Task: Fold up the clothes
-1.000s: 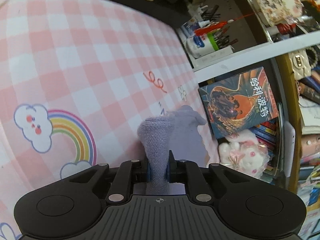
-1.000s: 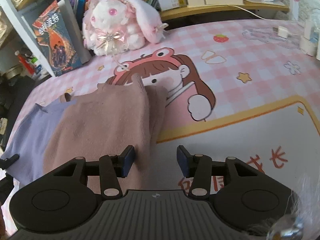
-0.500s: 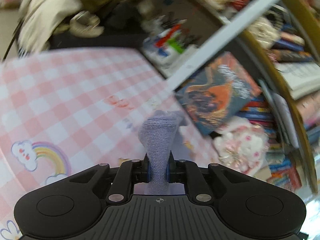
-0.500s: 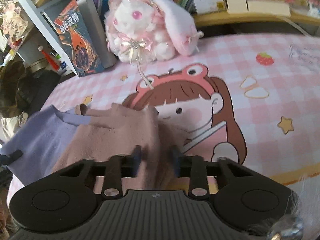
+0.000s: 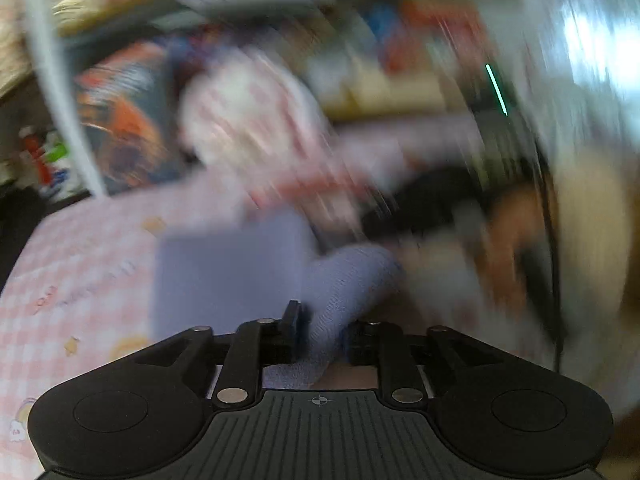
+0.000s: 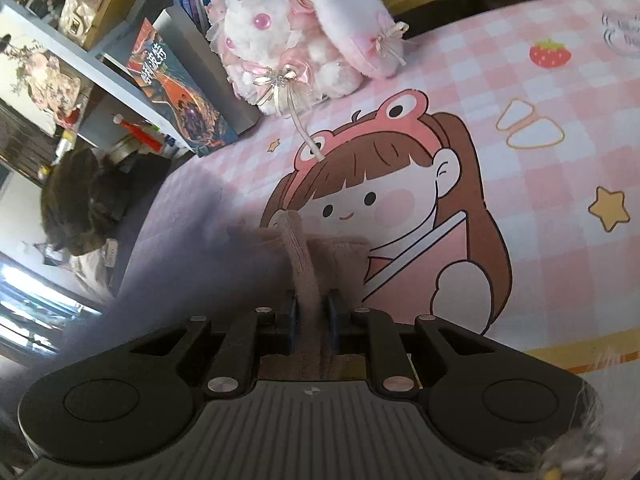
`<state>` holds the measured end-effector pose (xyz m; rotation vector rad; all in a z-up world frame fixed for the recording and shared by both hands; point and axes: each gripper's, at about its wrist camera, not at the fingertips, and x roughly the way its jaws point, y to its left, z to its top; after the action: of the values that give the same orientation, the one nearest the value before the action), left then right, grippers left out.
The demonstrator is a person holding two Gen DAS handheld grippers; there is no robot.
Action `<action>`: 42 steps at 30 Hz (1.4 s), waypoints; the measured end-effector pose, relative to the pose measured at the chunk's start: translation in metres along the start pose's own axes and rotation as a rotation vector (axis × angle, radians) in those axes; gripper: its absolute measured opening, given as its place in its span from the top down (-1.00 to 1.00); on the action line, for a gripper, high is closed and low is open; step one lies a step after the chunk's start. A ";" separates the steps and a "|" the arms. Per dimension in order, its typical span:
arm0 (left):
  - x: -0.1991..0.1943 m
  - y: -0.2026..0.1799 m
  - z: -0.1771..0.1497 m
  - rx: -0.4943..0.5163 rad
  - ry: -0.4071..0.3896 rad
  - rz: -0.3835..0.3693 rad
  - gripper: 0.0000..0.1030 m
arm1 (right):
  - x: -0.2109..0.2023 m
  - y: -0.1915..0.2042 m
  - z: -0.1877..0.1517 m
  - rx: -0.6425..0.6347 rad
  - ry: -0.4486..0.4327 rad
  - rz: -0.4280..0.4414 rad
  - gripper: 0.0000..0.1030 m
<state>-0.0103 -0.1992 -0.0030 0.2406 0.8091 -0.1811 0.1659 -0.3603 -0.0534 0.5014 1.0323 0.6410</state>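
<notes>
A knit garment, lilac on one part and dusty pink on the other, is held by both grippers above a pink checked tablecloth (image 6: 540, 80). My left gripper (image 5: 322, 332) is shut on a bunched lilac fold (image 5: 344, 280); a flat lilac panel (image 5: 228, 272) hangs beyond it. That view is heavily blurred by motion. My right gripper (image 6: 312, 324) is shut on a pink fold (image 6: 300, 264), with the lilac part (image 6: 192, 256) blurred at its left.
A pink and white plush rabbit (image 6: 304, 36) sits at the cloth's far edge beside a leaning book (image 6: 180, 92) and shelves. A cartoon girl print (image 6: 384, 208) lies just ahead of my right gripper. A dark bundle (image 6: 76, 200) sits off the left edge.
My right gripper moved forward over the pink fold and shut on it, then lifted it. My left gripper swung fast to the right with the lilac fold, blurring its view.
</notes>
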 end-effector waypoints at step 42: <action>0.011 0.027 -0.043 -0.458 -0.002 0.025 0.66 | -0.024 0.050 0.001 -0.415 -0.071 -0.009 0.77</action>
<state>-0.0261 -0.1621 -0.0359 -0.1808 0.8232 0.0304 0.1458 -0.3411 -0.0050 0.1542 0.8052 0.7996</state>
